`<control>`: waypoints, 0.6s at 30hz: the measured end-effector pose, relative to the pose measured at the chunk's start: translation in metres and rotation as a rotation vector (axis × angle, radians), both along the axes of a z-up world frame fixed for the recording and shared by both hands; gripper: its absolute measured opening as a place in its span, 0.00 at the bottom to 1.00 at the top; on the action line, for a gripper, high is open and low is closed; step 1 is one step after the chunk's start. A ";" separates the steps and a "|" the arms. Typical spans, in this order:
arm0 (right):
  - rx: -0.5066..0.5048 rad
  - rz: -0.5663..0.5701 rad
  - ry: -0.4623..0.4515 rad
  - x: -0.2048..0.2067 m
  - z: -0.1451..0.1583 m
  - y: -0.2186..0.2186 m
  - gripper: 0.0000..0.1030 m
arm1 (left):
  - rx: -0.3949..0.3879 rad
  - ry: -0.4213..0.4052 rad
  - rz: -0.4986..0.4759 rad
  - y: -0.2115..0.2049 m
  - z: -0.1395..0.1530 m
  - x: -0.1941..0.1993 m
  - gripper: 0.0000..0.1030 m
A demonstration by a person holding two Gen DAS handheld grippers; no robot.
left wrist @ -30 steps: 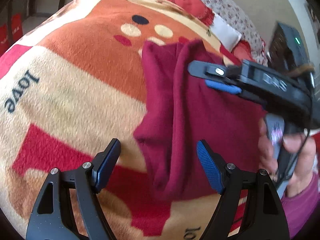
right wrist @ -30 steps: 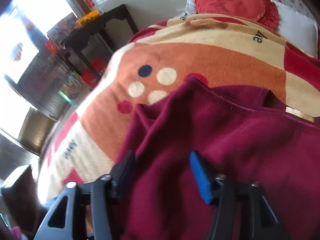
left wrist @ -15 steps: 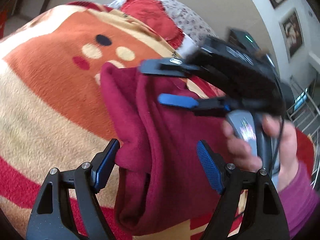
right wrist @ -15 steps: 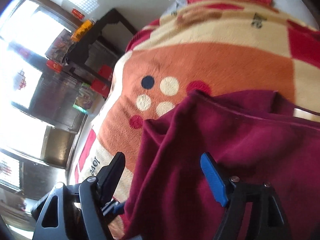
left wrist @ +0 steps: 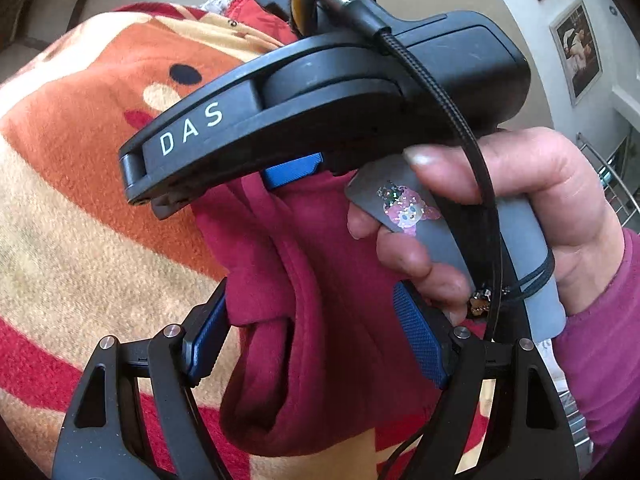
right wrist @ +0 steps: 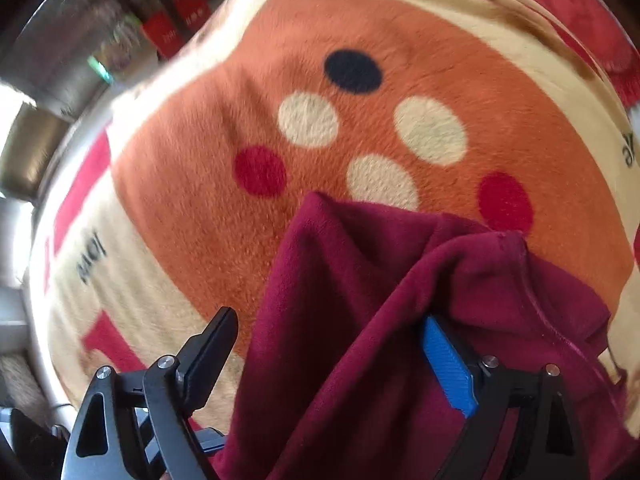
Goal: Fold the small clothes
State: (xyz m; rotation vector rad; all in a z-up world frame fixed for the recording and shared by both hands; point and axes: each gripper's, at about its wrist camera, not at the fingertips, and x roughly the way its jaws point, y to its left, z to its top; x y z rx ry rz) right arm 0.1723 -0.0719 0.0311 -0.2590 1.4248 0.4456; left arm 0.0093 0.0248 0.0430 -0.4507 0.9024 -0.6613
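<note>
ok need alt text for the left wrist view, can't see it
A dark red garment lies bunched on a fleece blanket between the open jaws of the left claw, whose pads do not press it. Close above, a hand holds the right claw, which points down at the cloth.

- garment (left wrist: 320, 320) lies bunched on the blanket (left wrist: 80, 208); blanket spreads behind and left of it
- framed pictures (left wrist: 578, 46) hang on the wall, far right
</note>
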 end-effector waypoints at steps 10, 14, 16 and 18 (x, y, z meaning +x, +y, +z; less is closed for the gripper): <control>0.147 -0.078 -0.140 -0.033 0.024 -0.049 0.22 | 0.067 0.029 -0.003 -0.015 0.001 -0.017 0.77; 0.301 -0.165 -0.192 -0.058 0.032 -0.087 0.19 | 0.068 0.015 -0.023 -0.027 0.011 -0.021 0.62; 0.331 -0.195 -0.216 -0.068 0.035 -0.100 0.16 | 0.092 -0.007 -0.048 -0.037 0.020 -0.025 0.45; 0.383 -0.234 -0.245 -0.078 0.043 -0.116 0.15 | 0.106 -0.035 -0.069 -0.045 0.029 -0.029 0.34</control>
